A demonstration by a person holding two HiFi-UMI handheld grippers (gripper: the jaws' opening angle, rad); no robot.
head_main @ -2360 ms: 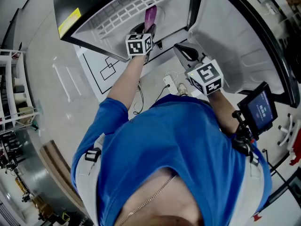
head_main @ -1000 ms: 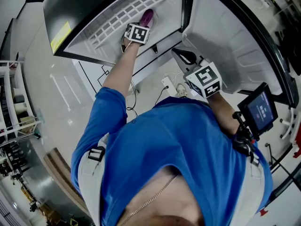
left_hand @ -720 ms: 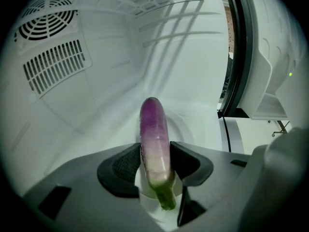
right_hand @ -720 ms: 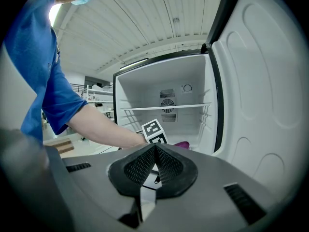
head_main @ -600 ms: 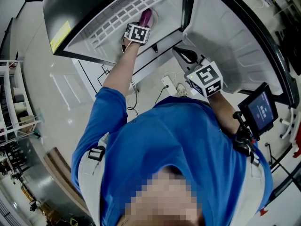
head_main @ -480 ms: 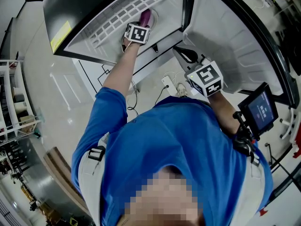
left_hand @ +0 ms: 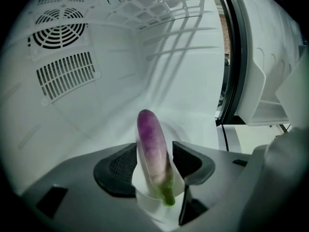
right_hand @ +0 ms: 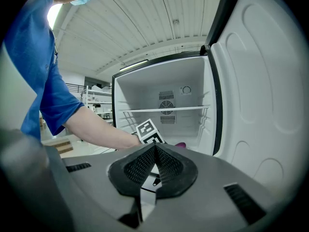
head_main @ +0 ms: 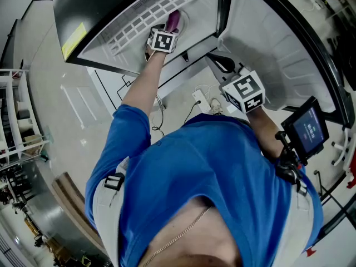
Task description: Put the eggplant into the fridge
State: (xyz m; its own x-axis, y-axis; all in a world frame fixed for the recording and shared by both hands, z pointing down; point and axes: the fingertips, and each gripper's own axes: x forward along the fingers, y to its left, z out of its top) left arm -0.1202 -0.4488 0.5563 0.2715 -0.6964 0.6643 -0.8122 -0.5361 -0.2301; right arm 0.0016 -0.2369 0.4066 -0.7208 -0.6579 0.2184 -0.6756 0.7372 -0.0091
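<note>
Fridge [head_main: 203,15], left arm [head_main: 142,88] outstretched inside

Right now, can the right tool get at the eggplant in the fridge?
Probably not cleanly: the fridge door is open, but the left tool, jaws opening with the eggplant between them, and its forearm block the path of the shut right tool.

Left gripper [left_hand: 154,154]: arm extended, jaws opening, eggplant [left_hand: 149,134] between them. Right gripper [right_hand: 154,164]: jaws closed together, forearm bent.
</note>
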